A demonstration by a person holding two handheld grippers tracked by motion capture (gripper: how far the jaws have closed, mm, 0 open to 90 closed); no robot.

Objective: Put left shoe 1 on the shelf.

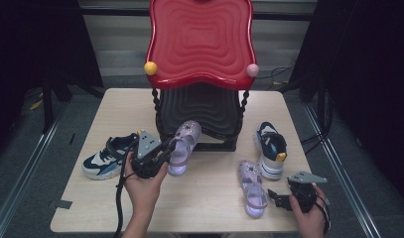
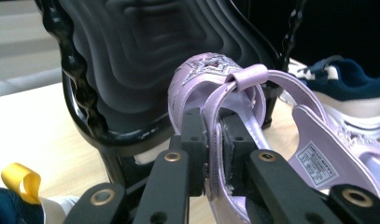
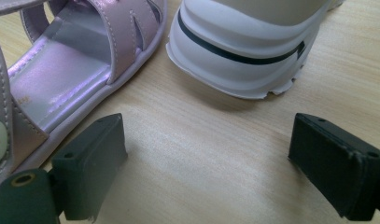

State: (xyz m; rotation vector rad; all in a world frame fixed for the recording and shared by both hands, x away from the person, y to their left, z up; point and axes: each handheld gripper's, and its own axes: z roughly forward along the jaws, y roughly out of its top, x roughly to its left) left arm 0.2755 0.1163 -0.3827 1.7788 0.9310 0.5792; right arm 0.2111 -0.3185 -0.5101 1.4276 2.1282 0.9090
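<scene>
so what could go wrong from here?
1. The left gripper pinches only the sandal by its thin heel strap; the sandal may swing or slip out.
2. The sandal's toe is close to the black lower shelf and could snag on its rim.
3. The right gripper, open, sits beside the second sandal and could nudge it.

The left gripper (image 2: 214,154) has its two black jaws pressed together on the heel strap of a lilac sandal (image 2: 211,88), which hangs tilted with its star-stitched toe (glittery, by the look of it) pointing away toward the black ribbed shelf (image 2: 145,51) of a stand just behind it. To the right lies a second lilac sandal (image 2: 327,154) with a white printed label on its insole, and beyond it a navy and white sneaker (image 2: 351,93) rests on the pale wooden table (image 2: 33,126). At the bottom left corner a yellow loop (image 2: 22,182) sticks up from another dark blue shoe.
</scene>
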